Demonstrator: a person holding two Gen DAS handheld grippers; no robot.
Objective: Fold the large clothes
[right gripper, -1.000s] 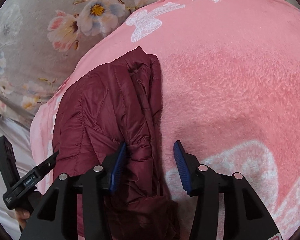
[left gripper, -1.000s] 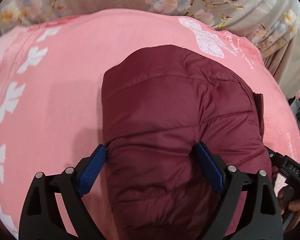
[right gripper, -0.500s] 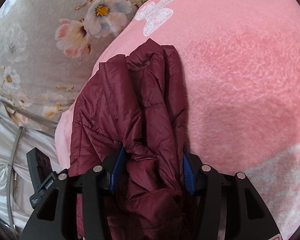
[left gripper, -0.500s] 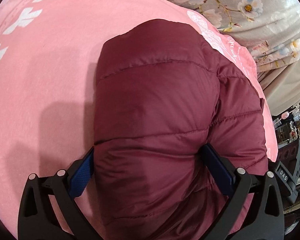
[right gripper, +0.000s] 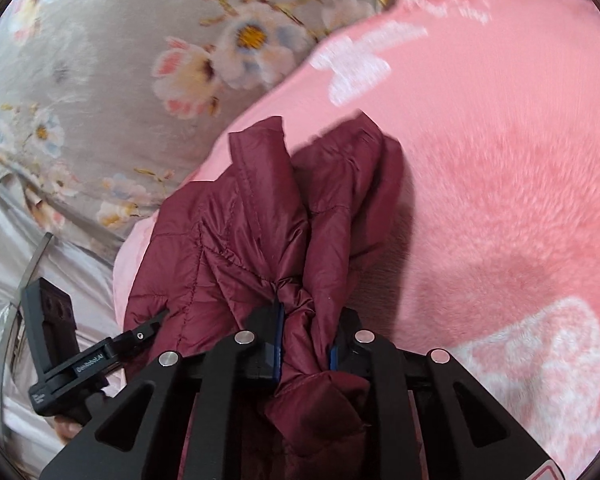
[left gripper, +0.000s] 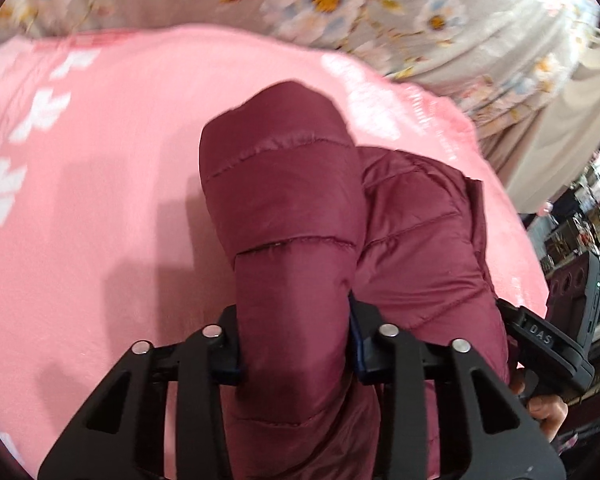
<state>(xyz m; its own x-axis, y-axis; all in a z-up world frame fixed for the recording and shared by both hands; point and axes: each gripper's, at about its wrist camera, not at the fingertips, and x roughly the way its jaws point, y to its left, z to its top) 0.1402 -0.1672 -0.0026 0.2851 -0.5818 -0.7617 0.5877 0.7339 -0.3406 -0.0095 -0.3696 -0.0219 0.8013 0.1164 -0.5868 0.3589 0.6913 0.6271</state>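
A maroon quilted puffer jacket lies bunched on a pink fleece blanket. My left gripper is shut on a thick fold of the jacket, which bulges up between the jaws and hides the pads. My right gripper is shut on a crumpled edge of the same jacket, near the blanket's left edge. The right gripper's body shows in the left wrist view, and the left gripper's body shows in the right wrist view.
A grey floral bedsheet lies beyond the blanket; it also shows in the right wrist view. Shelves with clutter stand at the far right. A metal strip and pale fabric lie at the left.
Both grippers have closed from open onto the jacket. The cloth has bunched up narrower between the jaws and lifted a little off the blanket.
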